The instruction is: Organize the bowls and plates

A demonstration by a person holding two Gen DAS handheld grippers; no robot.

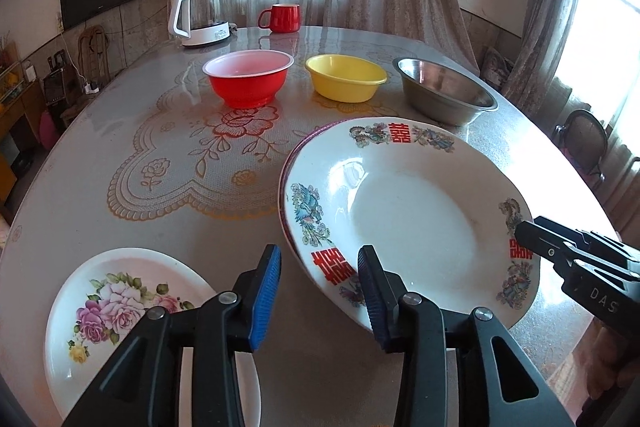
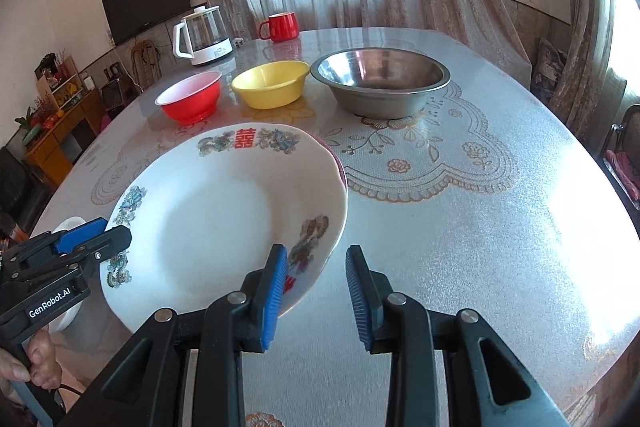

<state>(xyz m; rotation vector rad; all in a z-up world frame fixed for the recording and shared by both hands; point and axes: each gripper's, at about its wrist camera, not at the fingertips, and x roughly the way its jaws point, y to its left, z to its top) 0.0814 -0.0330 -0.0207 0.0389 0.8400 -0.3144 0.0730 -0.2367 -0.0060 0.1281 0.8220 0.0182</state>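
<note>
Looking along my left gripper (image 1: 318, 291), I see its blue pads spread wide and holding nothing, poised at the near left rim of the phoenix plate (image 1: 412, 215), which sits on a purple-edged plate (image 1: 285, 171) that peeks out on its left. The rose plate (image 1: 120, 307) lies apart at the near left, so I judge the plates half stacked, with 1 left to join. Further off, the red bowl (image 1: 250, 77), yellow bowl (image 1: 346, 77) and steel bowl (image 1: 444, 89) stand in a row, not yet nested. From the right view, my right gripper (image 2: 316, 295) is also wide and empty, its left pad just over the stack's near right rim. The table (image 2: 480, 227) to the right is open for moving; the kettle (image 2: 204, 35) and red mug (image 2: 280, 26) stand far back.
</note>
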